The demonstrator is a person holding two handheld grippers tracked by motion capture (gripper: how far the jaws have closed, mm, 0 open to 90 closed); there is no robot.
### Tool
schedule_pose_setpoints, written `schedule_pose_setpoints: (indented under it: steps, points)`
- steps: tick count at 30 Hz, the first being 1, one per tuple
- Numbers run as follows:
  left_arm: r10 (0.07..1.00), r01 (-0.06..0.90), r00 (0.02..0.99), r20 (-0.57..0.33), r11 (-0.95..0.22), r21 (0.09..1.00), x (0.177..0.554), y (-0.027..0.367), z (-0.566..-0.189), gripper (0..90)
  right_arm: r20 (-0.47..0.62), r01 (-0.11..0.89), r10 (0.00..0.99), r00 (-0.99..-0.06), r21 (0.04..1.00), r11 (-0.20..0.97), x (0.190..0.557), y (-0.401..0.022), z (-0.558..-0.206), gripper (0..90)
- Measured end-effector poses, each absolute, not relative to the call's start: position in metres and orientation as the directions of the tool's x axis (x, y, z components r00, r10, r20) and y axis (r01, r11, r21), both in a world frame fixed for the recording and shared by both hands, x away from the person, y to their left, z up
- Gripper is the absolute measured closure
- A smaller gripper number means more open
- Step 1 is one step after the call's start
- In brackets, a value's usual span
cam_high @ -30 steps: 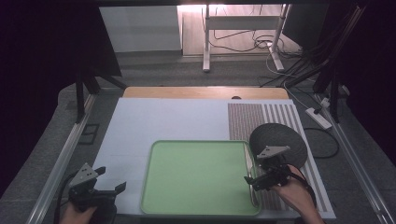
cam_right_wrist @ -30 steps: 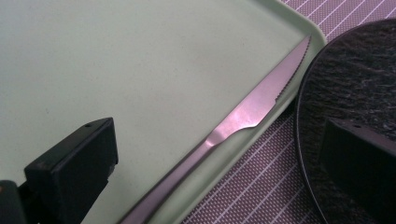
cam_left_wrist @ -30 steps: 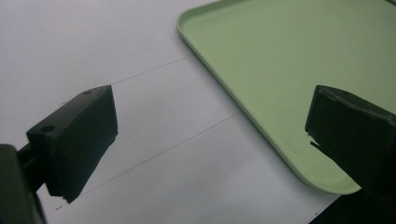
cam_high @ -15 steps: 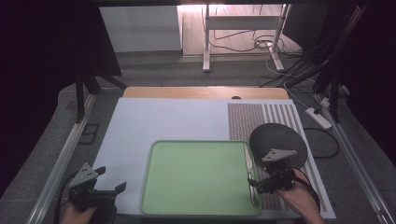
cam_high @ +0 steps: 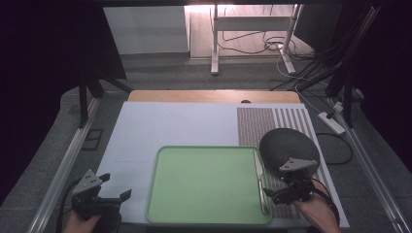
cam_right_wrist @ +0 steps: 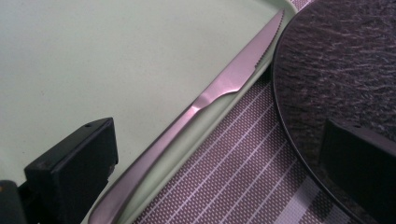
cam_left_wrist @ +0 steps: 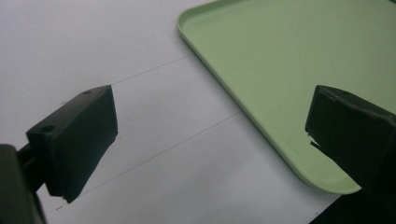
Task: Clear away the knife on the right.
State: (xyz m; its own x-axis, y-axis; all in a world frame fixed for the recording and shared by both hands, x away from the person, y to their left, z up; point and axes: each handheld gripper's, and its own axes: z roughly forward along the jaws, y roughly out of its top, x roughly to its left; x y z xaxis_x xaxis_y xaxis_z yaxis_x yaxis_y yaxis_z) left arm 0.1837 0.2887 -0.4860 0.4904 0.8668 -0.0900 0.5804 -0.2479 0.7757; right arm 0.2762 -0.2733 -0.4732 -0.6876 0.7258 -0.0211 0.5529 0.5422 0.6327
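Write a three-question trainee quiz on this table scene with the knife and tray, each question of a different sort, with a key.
1. True or false: the silver serrated steel knife lies along the pale green rectangular plastic tray's right rim.
2. What lies right of the knife? A) dark round slate plate B) white mug C) red bowl
3. Fill in: the right hand-held gripper has its jaws ____.

Key: 1 true; 2 A; 3 open.
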Motion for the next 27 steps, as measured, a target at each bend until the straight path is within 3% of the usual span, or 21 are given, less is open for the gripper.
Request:
schedule_pose_setpoints:
  steps: [27]
  points:
    - [0.868,0.586,0.487,-0.093,-0.246,0.772,0.184,0.289,-0.486,3.3,0.016,0.591,0.789,-0.614,0.671,0.446,0.253,-0.301,-0.472,0.0]
